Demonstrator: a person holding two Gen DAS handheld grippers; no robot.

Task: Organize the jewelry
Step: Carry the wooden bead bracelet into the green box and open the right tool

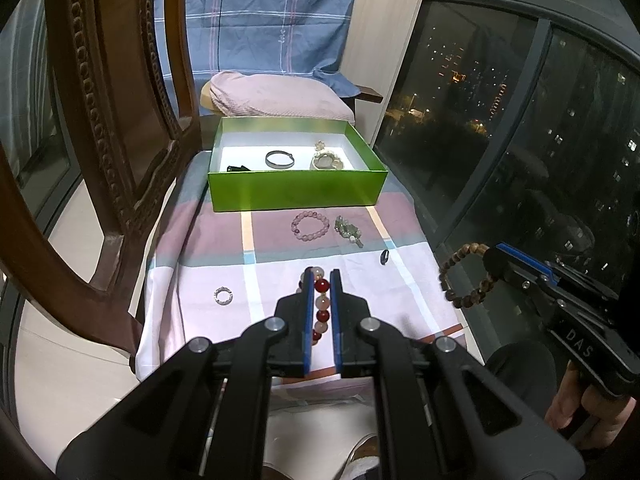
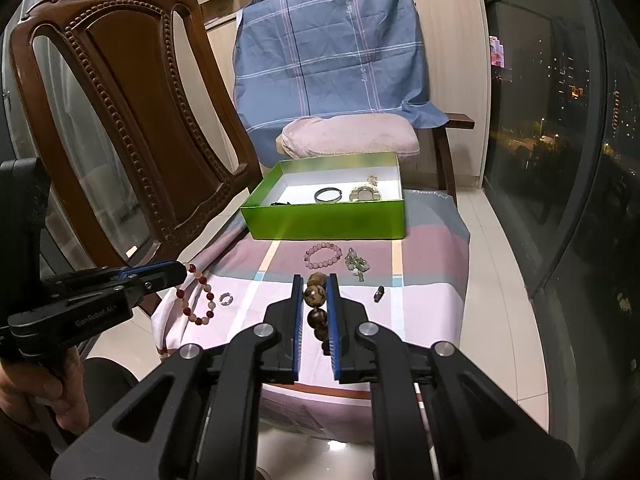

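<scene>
My left gripper (image 1: 322, 276) is shut on a red and pale bead bracelet (image 1: 321, 307), which hangs above the checked cloth (image 1: 280, 280); from the right wrist view that bracelet (image 2: 200, 300) dangles from the left gripper (image 2: 182, 271). My right gripper (image 2: 314, 282) is shut on a brown wooden bead bracelet (image 2: 314, 300), also seen as a loop (image 1: 466, 276) at the right. An open green box (image 1: 296, 192) at the far end holds a dark bangle (image 1: 279, 159) and a pale beaded piece (image 1: 327, 160). On the cloth lie a pink bead bracelet (image 1: 311, 225), a green stone piece (image 1: 349, 231), a small dark ring (image 1: 385, 257) and a small pale ring (image 1: 223, 295).
A carved wooden chair back (image 2: 120, 120) stands at the left. A pink cushion (image 2: 352, 136) and a blue checked sheet (image 2: 332, 52) lie behind the box. Dark window glass (image 1: 500, 140) runs along the right. A hand (image 2: 36, 392) grips the left handle.
</scene>
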